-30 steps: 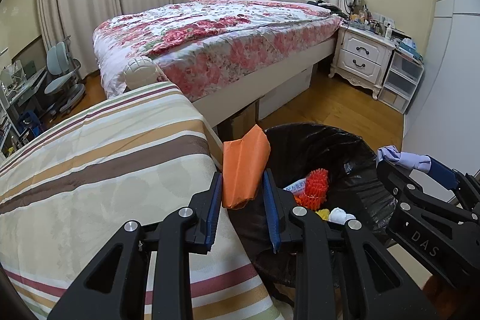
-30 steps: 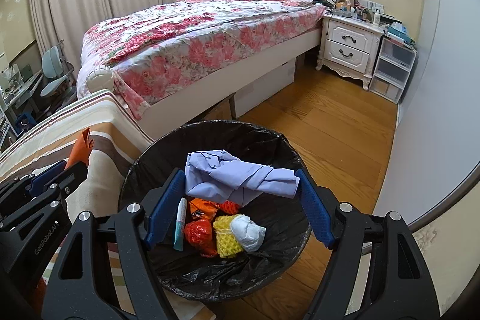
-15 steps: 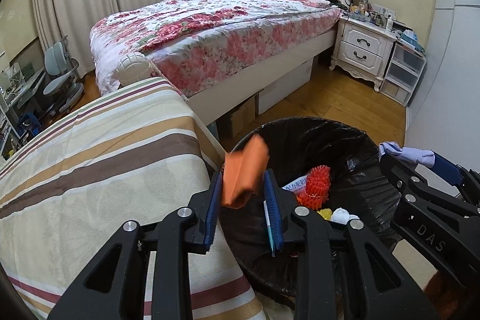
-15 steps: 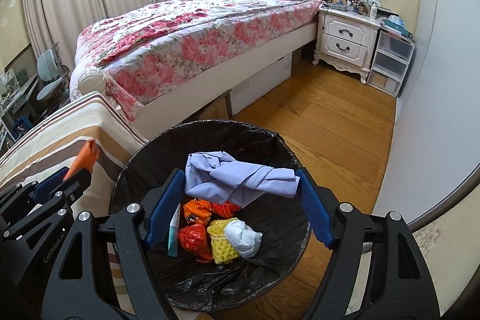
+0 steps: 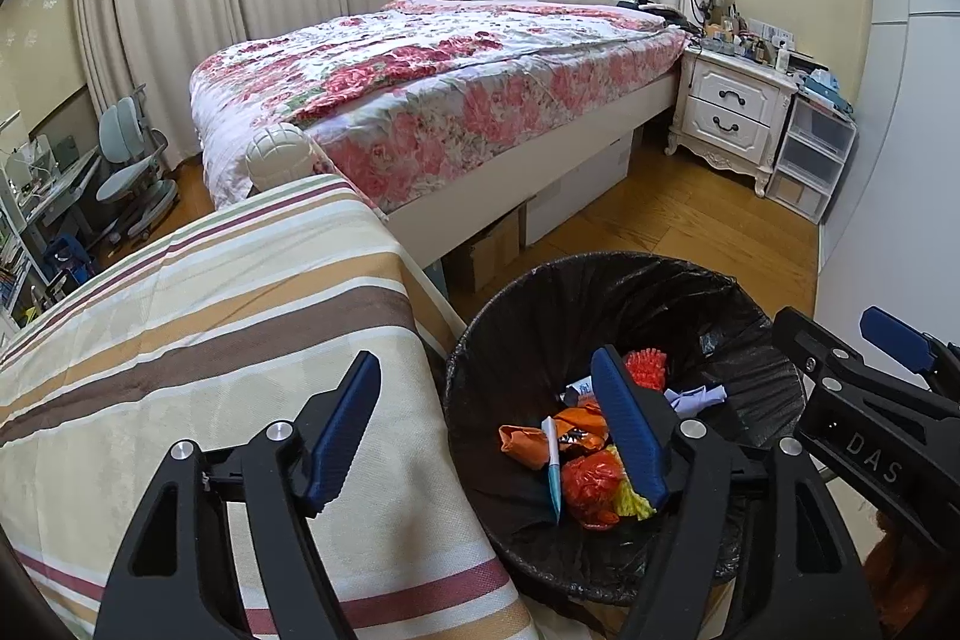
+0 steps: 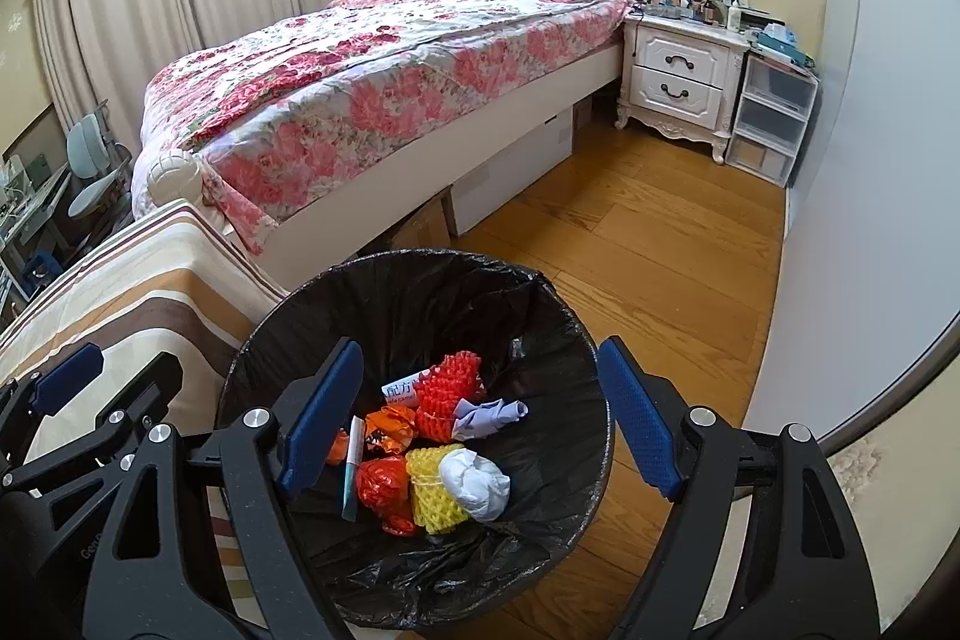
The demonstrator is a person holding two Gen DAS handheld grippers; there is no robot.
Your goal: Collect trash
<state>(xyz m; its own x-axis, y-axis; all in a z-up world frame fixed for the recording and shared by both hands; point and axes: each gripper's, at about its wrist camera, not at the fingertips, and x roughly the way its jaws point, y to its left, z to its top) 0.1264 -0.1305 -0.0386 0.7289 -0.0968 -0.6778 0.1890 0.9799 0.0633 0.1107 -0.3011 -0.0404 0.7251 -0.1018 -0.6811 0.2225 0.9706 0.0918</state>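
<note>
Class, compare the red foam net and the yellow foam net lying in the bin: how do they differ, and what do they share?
The red foam net is bright red; the yellow foam net is yellow. The red one lies toward the far side of the trash bin, touching a lilac cloth; the yellow one lies nearer, against a white wad. Both show the same dimpled mesh and rest on the black liner.

"DAS" stands on the right claw (image 5: 864, 364); a white label (image 6: 403, 389) in the bin (image 6: 558, 316) bears Chinese characters.

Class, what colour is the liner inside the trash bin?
Black; the liner shows best in the right wrist view.
</note>
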